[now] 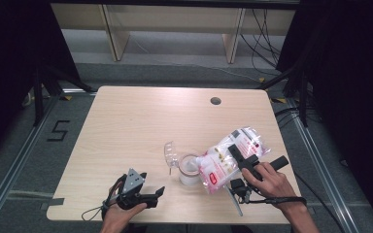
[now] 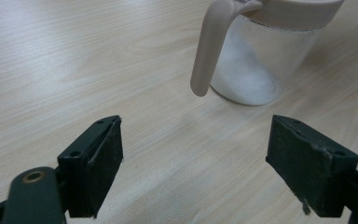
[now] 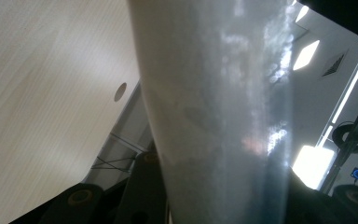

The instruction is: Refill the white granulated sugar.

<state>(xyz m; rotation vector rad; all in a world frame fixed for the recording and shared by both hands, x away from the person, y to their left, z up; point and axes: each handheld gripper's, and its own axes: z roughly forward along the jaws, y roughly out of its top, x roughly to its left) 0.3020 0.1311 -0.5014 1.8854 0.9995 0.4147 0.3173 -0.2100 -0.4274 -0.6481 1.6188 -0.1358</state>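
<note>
Your left gripper point(image 1: 151, 196) rests low at the near-left part of the wooden table point(image 1: 126, 121), held in your left hand point(image 1: 119, 213). Its 2 black jaws stand wide apart with nothing between them — bare table shows in the gap in the left gripper view. It looks parked there to stay clear of the pour while facing the jug, ready to steady it if needed.

Moving right, near the middle of the table's front half, stands 1 clear plastic jug point(image 1: 188, 170) with a beige rim and a beige handle point(image 2: 209, 51). White powder or grains lie heaped at its bottom. Its clear lid point(image 1: 169, 151) is tipped open to the left, likely so the mouth is free for filling.

Right again, 1 plastic bag point(image 1: 228, 160) with red-and-white print is tilted over the jug, its lower end at the jug's mouth and its upper end raised to the right — a slope that would let the contents slide down. Your right gripper point(image 1: 243, 160) is closed around the bag's body, held by your right hand point(image 1: 269, 180); in the right gripper view the pale bag rises between the jaws.

Count: 2 grippers, 1 jug, 1 lid, 1 bag, 1 table.
</note>
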